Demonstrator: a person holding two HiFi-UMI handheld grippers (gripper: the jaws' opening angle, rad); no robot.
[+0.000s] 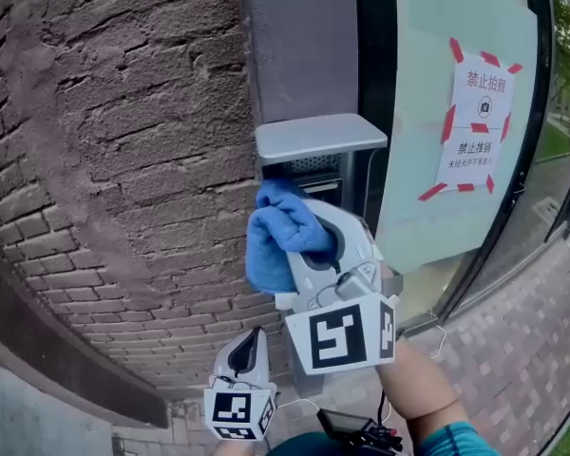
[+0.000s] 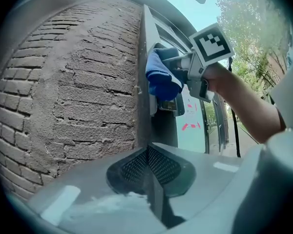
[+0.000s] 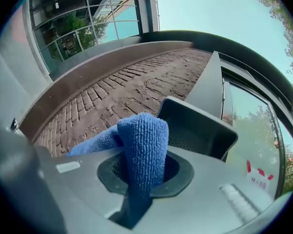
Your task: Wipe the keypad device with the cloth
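Note:
The keypad device (image 1: 319, 144) is a grey box with a flat hood, fixed to a dark post beside the brick wall. My right gripper (image 1: 302, 243) is shut on a blue cloth (image 1: 277, 232), whose bunched end is held up against the device's face just under the hood. In the right gripper view the cloth (image 3: 142, 147) stands out of the jaws in front of the hooded device (image 3: 199, 127). My left gripper (image 1: 250, 342) hangs lower, near the wall, shut with nothing in it. The left gripper view shows the cloth (image 2: 162, 77) covering the device's upper part (image 2: 171, 104).
A rough brick wall (image 1: 123, 160) fills the left. A glass door (image 1: 456, 112) with a red-and-white taped notice (image 1: 477, 122) stands right of the post. Brick paving (image 1: 522, 350) lies below right. A person's forearm (image 1: 420, 384) holds the right gripper.

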